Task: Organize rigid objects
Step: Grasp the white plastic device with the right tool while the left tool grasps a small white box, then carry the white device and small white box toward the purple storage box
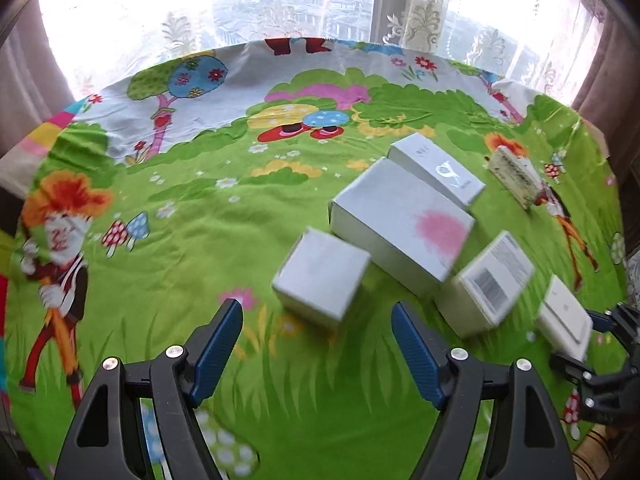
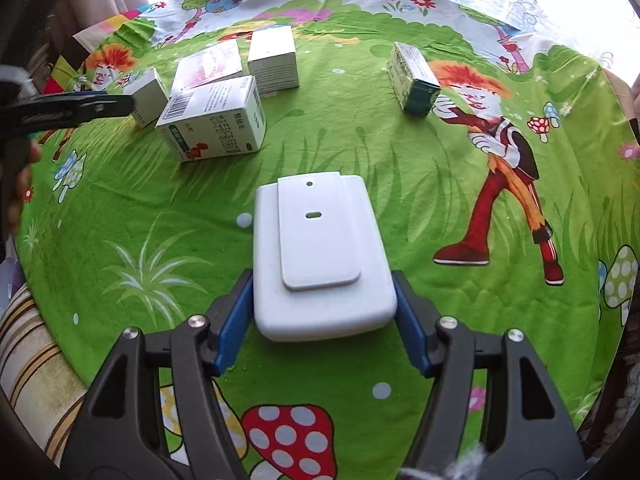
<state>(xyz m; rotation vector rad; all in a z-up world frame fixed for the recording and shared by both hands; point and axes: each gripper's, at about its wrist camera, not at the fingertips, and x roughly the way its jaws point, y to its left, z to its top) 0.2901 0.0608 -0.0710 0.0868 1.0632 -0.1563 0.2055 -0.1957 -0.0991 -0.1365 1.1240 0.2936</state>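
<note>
Right tool (image 2: 324, 316) level, low over tablecloth (image 2: 400, 184) — clamping white case (image 2: 320, 248); left tool (image 1: 316, 344) spread wide, unladen.

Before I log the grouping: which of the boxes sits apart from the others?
The green-ended box by the cartoon figure's orange hair. The other four boxes, including the barcode box, cluster together; this one stands alone off to their right.

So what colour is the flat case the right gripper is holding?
Plain white; the flat case shows best in the right wrist view, between the right gripper pads.
</note>
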